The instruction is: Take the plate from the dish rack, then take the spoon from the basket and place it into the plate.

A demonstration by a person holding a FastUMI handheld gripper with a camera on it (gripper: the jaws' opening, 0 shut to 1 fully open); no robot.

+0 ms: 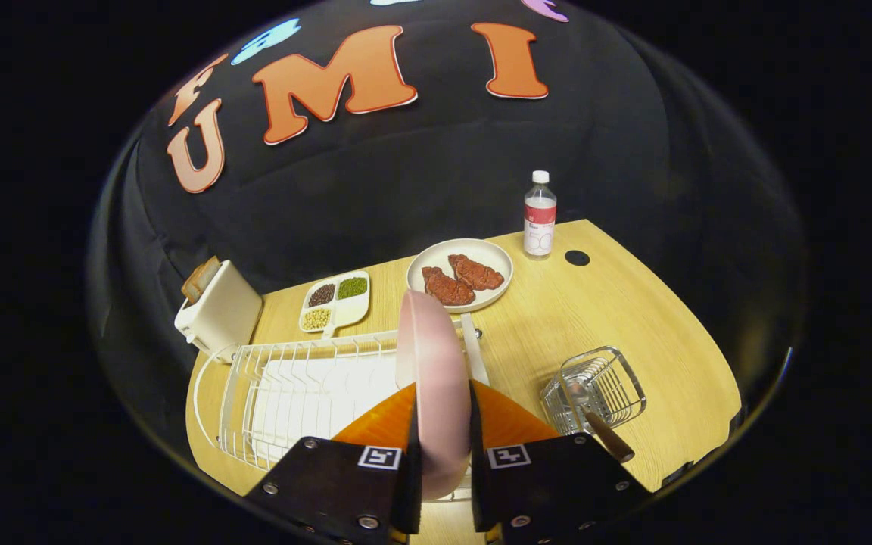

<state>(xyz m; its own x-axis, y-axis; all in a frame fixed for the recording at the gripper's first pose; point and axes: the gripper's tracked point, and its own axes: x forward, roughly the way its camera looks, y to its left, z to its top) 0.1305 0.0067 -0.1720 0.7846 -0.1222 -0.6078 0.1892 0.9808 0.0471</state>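
A pink plate (433, 378) stands on edge between my two fingers, and my gripper (442, 446) is shut on its rim. The plate is held over the right end of the white wire dish rack (296, 386). To the right of the fingers stands a small wire basket (595, 390). In it leans a spoon (595, 420) with a metal bowl and a brown wooden handle that pokes out toward me.
Beyond the rack lie a white plate with two pieces of meat (460, 274), a divided dish of beans (335, 300) and a water bottle (540, 215). A white toaster (218, 309) stands at the rack's far left. The wooden table (633, 318) has a round hole near the bottle.
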